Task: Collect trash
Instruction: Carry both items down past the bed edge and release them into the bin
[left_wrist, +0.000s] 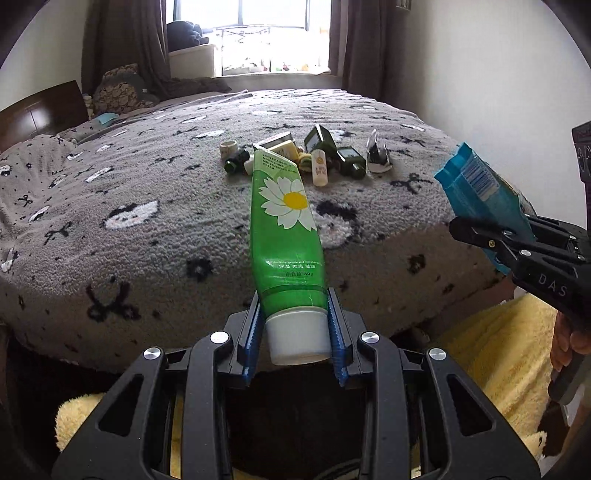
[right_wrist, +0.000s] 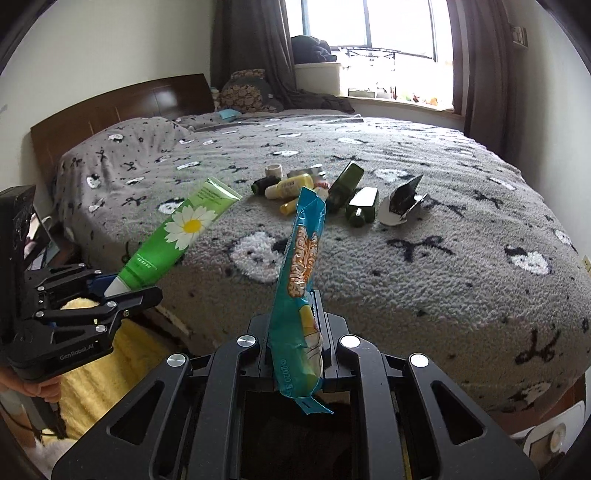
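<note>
Left tongs (left_wrist: 295, 332) clamp a green tube (left_wrist: 286, 221), right tongs (right_wrist: 295, 332) a blue wrapper (right_wrist: 301, 266), both lifted off the bed's (right_wrist: 443, 277) near edge; bottles (right_wrist: 354, 195) remain mid-bed.

bed (right_wrist: 424, 280) | grey patterned blanket | on it: bottle cluster (right_wrist: 317, 188)

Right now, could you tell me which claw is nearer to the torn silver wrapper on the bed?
Right. The right claw, shut on the blue snack packet, sits on the silver wrapper's side; the left claw, gripping the green tube, is farther away.
</note>
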